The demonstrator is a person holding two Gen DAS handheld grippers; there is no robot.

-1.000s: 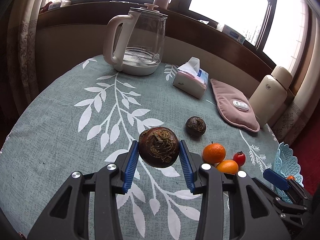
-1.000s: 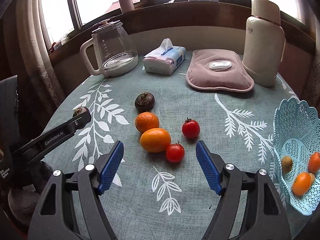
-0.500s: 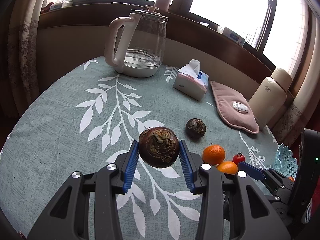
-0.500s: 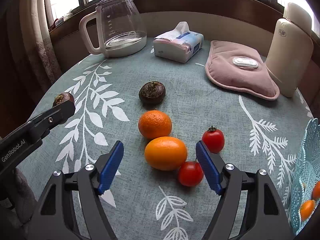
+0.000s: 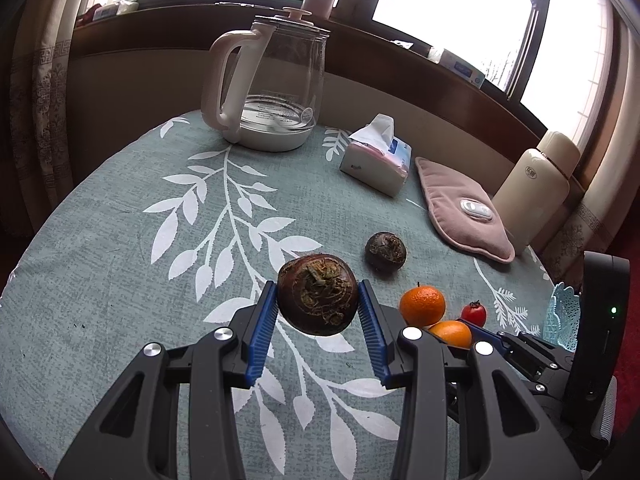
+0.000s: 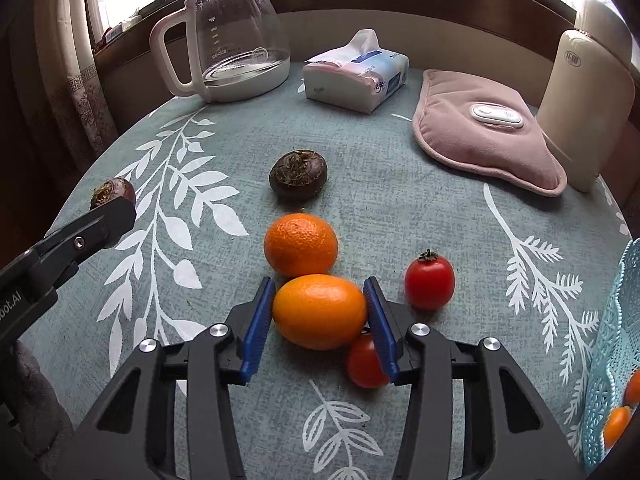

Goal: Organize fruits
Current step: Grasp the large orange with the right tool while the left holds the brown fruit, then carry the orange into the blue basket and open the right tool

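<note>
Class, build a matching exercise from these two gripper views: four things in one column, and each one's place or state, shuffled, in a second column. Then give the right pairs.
1. brown root
2. oval orange
3. glass kettle
4. blue basket

A. at the table's right edge
B. between the closing right gripper pads
C. held off the table by the left gripper
D. at the table's far side, beside the tissue pack

1-C, 2-B, 3-D, 4-A

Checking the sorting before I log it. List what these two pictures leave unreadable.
- Basket: right wrist view, cut off by the right edge; its full contents are unseen. In the left wrist view the right gripper's body hides most of it.
- Lower tomato: right wrist view, partly behind the right gripper, whose jaws are closing around the orange.
- Dark fruit: right wrist view, mostly hidden by a finger of the left gripper.
</note>
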